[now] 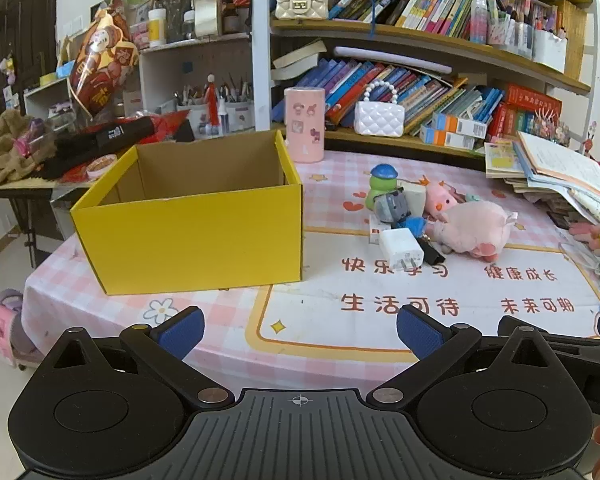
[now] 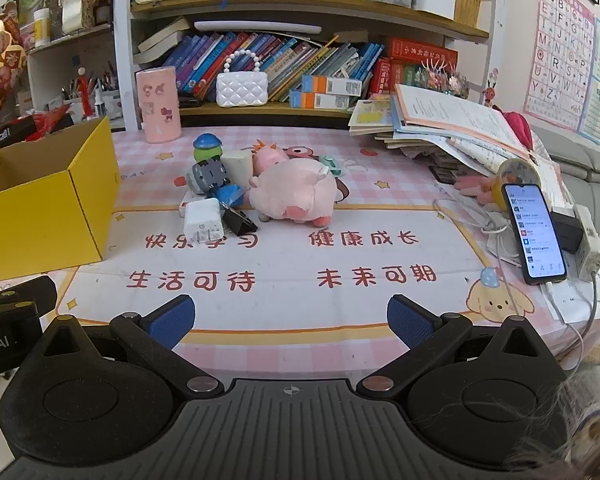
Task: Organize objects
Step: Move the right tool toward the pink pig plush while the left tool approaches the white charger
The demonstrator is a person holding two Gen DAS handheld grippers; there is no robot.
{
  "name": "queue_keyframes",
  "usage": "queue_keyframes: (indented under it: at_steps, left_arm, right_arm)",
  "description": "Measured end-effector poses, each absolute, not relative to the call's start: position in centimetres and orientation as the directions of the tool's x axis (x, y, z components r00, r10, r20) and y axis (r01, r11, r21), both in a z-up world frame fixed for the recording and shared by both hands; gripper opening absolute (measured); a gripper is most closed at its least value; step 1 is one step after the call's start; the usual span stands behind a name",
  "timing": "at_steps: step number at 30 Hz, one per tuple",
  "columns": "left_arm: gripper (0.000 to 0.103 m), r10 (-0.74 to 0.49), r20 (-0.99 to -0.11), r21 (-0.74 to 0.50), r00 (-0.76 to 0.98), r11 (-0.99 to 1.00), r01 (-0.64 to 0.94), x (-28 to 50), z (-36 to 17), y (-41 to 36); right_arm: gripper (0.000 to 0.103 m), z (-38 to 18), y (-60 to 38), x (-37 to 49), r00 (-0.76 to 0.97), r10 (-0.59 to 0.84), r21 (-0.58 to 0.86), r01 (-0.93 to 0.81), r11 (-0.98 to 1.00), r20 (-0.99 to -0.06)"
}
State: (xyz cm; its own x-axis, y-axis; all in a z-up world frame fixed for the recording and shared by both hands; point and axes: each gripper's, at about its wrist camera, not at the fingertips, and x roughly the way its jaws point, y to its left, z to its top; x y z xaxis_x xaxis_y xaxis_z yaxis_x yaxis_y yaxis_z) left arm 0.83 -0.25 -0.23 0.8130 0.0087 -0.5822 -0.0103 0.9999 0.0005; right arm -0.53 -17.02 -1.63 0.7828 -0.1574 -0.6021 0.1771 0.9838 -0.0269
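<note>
Both grippers, left gripper [image 1: 300, 330] and right gripper [image 2: 291, 320], hover wide apart and hold nothing, with the toy pile [image 2: 260, 188] at twelve o'clock from the right one, nearer it, and the yellow box [image 1: 188, 232] at eleven o'clock from the left.

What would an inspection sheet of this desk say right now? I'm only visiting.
Surface: pink checked table mat with printed characters.
Job's things: open yellow box, looks empty; pink plush pig, white charger and small toys in one pile.
Clutter: lit phone, book stack.
Grippers: left gripper and right gripper open, holding nothing.
Cables: white cable beside the phone.
Surroundings: crowded bookshelves, alphabet poster.
</note>
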Motion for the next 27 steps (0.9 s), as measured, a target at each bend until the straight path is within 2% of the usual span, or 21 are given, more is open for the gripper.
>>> queue_keyframes:
  at_steps: [20, 27]
  left_arm:
    - [0.103, -0.002, -0.610, -0.007, 0.792, 1.000, -0.002, 2.7, -0.9, -0.8]
    - [0.103, -0.032, -0.620, -0.050, 0.784, 0.999, 0.002, 4.1, -1.1, -1.2]
  right_arm:
    - [0.103, -2.2, -17.9, 1.8, 0.762, -0.151, -0.023, 0.175, 0.984, -0.630]
    - [0.103, -2.2, -18.9, 3.5, 0.755, -0.149, -0.030, 0.169, 0.985, -0.639]
